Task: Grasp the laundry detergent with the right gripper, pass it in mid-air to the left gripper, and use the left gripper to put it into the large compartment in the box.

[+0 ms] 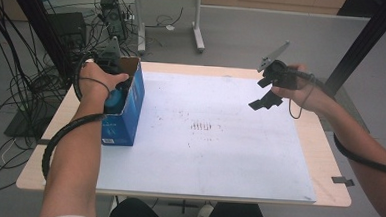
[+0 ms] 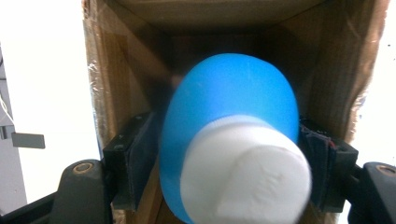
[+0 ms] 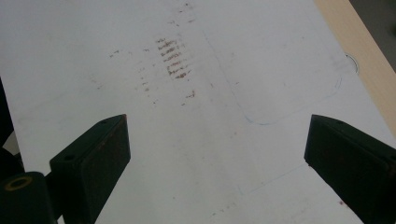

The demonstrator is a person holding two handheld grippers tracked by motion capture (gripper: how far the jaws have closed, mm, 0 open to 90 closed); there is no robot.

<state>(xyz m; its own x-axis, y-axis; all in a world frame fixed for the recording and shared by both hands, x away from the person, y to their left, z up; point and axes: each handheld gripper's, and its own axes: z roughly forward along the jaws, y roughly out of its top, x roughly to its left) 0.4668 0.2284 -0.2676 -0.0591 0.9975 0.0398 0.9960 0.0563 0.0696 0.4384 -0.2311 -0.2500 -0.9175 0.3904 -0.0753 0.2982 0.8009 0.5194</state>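
Note:
A blue bottle [image 2: 233, 102] with a white cap [image 2: 245, 172] lies inside an open cardboard box [image 2: 116, 70], cap end towards the camera. My left gripper [image 2: 229, 140] reaches into the box with a jaw on either side of the bottle. A thin dark gap shows at the left pad, so the pads do not seem to press on it. In the high view the box [image 1: 131, 110] is blue outside and stands at the table's left, with my left gripper [image 1: 114, 84] in its open top. My right gripper [image 1: 261, 93] hovers open over the white mat [image 3: 210, 56], holding nothing.
The white mat [image 1: 214, 139] covers most of the wooden table [image 1: 328, 160] and bears faint brown marks [image 1: 201, 125] near its middle. Cables and a desk frame [image 1: 198, 23] lie on the floor beyond the far edge. A black post [image 1: 365, 37] rises at the right.

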